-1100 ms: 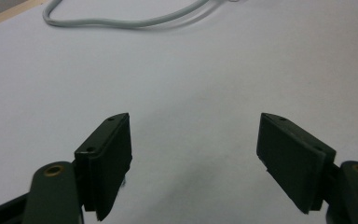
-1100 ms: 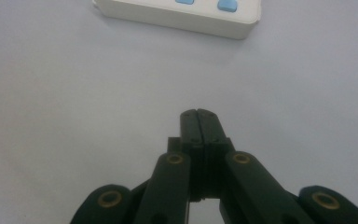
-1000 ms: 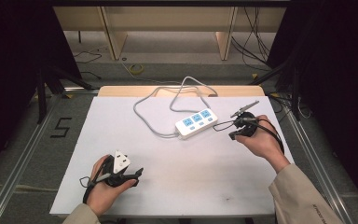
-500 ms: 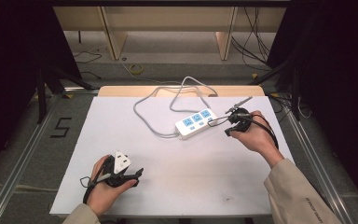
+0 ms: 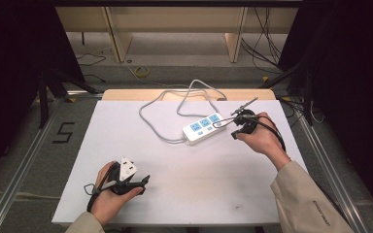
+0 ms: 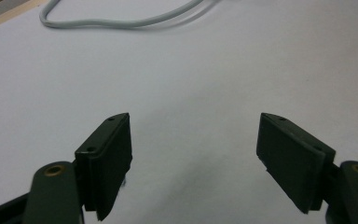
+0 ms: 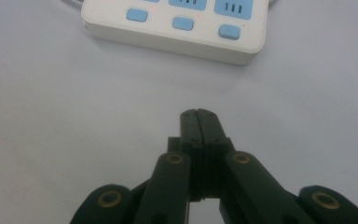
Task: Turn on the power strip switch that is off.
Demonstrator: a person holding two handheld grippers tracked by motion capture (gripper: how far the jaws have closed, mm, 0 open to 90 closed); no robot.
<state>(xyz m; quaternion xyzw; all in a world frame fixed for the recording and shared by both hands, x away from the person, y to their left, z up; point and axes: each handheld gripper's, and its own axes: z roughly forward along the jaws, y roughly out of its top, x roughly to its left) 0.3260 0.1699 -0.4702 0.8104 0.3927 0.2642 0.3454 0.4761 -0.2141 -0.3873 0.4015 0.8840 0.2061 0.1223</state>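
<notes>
Two tongs: on white counter point(image 5: 184, 194)
Left tongs point(image 6: 193, 158): released, empty
Right tongs point(image 7: 199, 122): clenched, empty, near power strip point(image 7: 177, 25)

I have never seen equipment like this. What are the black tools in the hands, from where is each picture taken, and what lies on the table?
No robot is here. A person sits at a table covered with a white sheet and holds a hand tool with two black jaws in each hand.

The high view comes from a fixed camera above the table. The other two pictures come from small cameras riding on the tools, each looking along its own jaws.

The left gripper has its jaws wide apart over bare sheet, with nothing between them. In the high view it rests near the table's front edge.

The right gripper has its jaws pressed together and holds nothing. It points at a white power strip with blue sockets and blue buttons, and stops short of it. The strip's grey cable loops toward the table's far edge.
</notes>
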